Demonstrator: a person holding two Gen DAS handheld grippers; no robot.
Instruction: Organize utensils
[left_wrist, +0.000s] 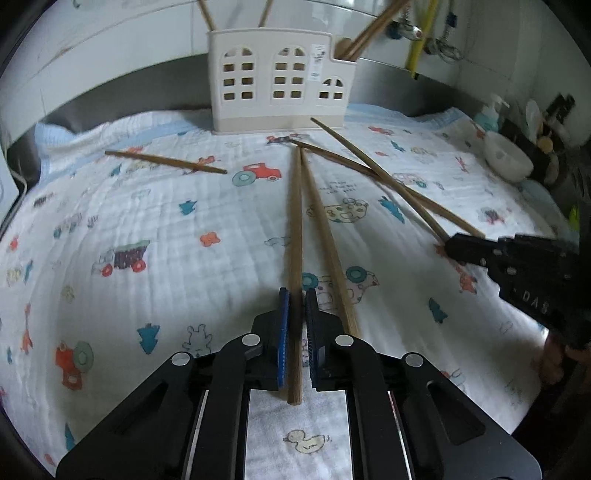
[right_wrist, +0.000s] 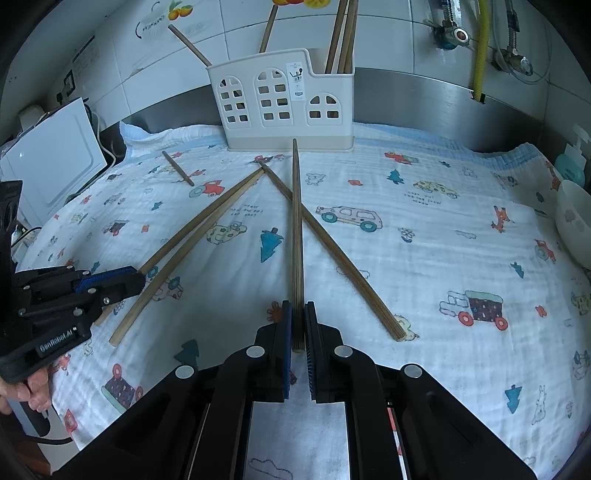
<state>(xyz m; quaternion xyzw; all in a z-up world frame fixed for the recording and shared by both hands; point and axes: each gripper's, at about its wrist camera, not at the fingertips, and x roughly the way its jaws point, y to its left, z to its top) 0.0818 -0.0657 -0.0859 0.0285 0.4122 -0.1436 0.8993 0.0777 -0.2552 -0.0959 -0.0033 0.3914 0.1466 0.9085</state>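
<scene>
A white house-shaped utensil holder (left_wrist: 280, 77) (right_wrist: 284, 99) stands at the back of the printed cloth with several chopsticks in it. My left gripper (left_wrist: 295, 295) (right_wrist: 138, 275) is shut on a wooden chopstick (left_wrist: 295, 229) that points toward the holder. A second chopstick (left_wrist: 327, 240) lies right beside it. My right gripper (right_wrist: 297, 306) (left_wrist: 448, 243) is shut on another chopstick (right_wrist: 297, 229), which crosses over a loose one (right_wrist: 332, 251). A lone chopstick (left_wrist: 166, 162) (right_wrist: 178, 168) lies at the back left.
The printed cloth (left_wrist: 147, 221) covers a steel counter against a tiled wall. A white bowl (left_wrist: 508, 158) (right_wrist: 576, 221) and a soap bottle (left_wrist: 489, 114) sit at the right edge. A white appliance (right_wrist: 55, 162) stands at the left. A hand (right_wrist: 33, 391) holds the left gripper.
</scene>
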